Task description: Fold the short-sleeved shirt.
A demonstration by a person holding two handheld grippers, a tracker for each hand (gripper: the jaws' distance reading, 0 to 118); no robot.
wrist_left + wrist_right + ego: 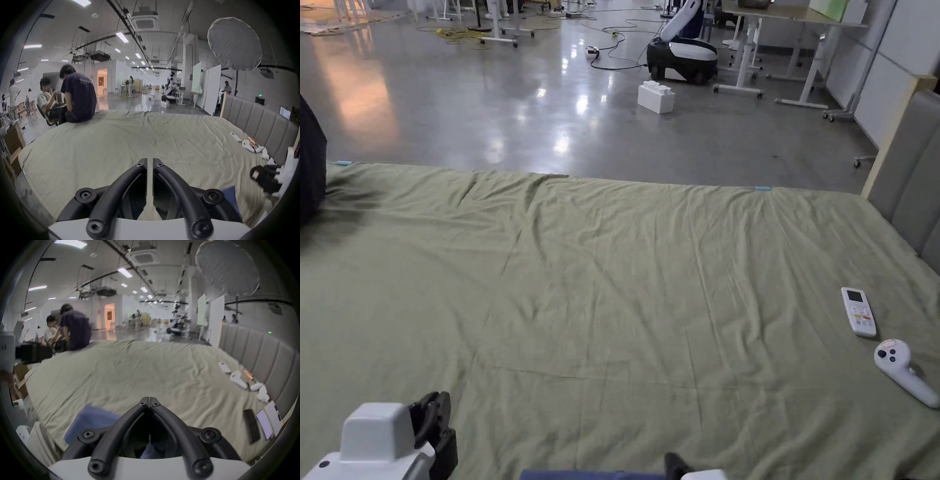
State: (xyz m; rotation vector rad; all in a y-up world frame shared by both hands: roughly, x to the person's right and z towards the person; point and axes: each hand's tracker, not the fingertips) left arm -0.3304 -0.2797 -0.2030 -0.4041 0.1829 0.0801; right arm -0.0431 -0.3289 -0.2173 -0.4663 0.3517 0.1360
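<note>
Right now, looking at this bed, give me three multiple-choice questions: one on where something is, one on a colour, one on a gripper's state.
1. Where does the white remote lie?
A. near the padded headboard
B. on the floor
C. on the blue garment

2. What colour is the bedsheet?
A. red
B. olive green
C. black

3. How do the right gripper jaws stand?
A. wide open
B. tips together
C. clamped on the remote

Answers: 1 A, it rests on the sheet by the headboard; 2 B, pale olive throughout; 3 B, tips meet.

Open bedsheet [600, 300]; remote [858, 311] far right.
</note>
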